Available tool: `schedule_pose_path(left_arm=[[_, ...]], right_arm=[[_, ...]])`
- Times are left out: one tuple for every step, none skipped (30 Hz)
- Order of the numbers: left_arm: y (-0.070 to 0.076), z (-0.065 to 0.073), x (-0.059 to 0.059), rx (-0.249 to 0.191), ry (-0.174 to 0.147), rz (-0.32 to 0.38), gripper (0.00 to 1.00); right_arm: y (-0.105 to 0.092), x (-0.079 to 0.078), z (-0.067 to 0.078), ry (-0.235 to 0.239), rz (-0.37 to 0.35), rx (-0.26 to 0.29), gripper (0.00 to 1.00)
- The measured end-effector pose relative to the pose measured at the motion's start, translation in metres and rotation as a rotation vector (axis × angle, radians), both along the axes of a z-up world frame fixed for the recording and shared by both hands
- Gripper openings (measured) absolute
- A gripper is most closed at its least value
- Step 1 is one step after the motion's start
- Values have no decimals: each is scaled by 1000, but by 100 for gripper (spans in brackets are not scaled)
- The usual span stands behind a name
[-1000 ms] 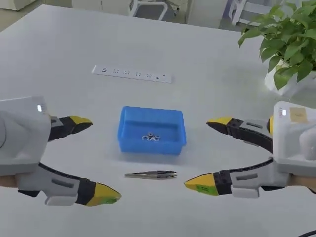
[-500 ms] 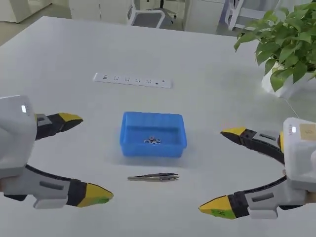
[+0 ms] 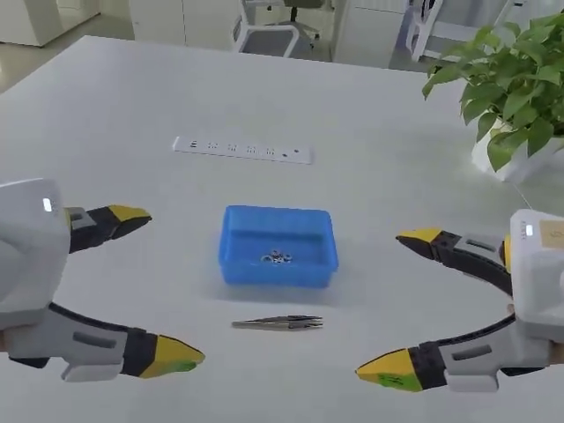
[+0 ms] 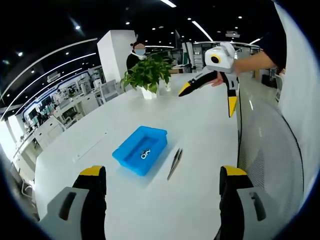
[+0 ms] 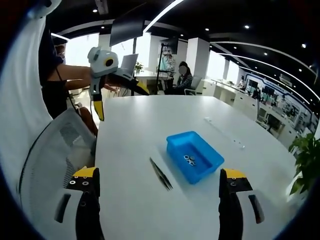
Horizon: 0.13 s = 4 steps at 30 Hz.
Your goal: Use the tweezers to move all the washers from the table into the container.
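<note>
Now | left tool [image 3: 172, 285] and right tool [image 3: 381, 303] both spread wide, holding nothing | washers [image 3: 279, 257] lie inside blue box [image 3: 278, 275]; tweezers [image 3: 278, 323] flat on table [image 3: 132, 106] just before it | we judge transfer about done; any further pick needs tweezers gripped first.

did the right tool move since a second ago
Yes. The right tool has drawn back from the blue container, rightward and toward the person; its lower tip now sits farther from the tweezers.
</note>
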<state>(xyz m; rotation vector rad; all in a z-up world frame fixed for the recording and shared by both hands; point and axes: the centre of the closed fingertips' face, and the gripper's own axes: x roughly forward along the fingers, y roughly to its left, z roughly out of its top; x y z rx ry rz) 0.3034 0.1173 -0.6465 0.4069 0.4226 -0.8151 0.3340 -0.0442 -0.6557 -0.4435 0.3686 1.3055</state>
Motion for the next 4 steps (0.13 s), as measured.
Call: schedule_pose_path(left_arm=[[0, 1, 0, -1, 0, 0, 100], [1, 2, 1, -6, 0, 2, 100], [1, 2, 1, -7, 0, 3, 100], [1, 2, 1, -6, 1, 5, 100]], right_arm=[[0, 0, 0, 3, -1, 3, 100], [0, 0, 1, 4, -2, 5, 100], [1, 0, 1, 6, -4, 7, 100], [1, 0, 1, 8, -5, 9, 100]])
